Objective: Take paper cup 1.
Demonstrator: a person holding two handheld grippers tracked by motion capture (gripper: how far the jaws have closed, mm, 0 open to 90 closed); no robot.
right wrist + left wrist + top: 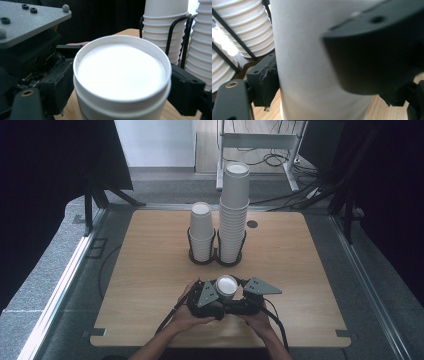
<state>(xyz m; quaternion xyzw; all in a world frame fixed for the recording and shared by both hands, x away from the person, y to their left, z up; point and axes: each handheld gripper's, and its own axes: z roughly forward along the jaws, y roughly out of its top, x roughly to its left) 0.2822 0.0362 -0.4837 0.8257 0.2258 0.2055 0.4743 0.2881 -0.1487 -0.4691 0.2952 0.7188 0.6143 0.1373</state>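
I hold a gripper in each hand, and both meet at one white paper cup (226, 287) standing upside down, its flat base up, on the wooden table (150, 285) just in front of me. My left gripper (214, 292) comes at the cup from its left side; in the left gripper view its black jaws sit against the cup wall (312, 70) on either side, pinching it. My right gripper (239, 292) comes from the opposite side. In the right gripper view its jaws bracket the cup (122, 75) just under the base rim, and they look pressed to its sides, though I cannot tell how firmly. Two rims show close together there, so this may be more than one cup nested; I cannot say.

Beyond both grippers, farther across the table, a black wire holder (216, 255) carries two stacks of cups: a shorter stack (201, 230) on the left and a taller stack (234, 210) just beside it on the right.
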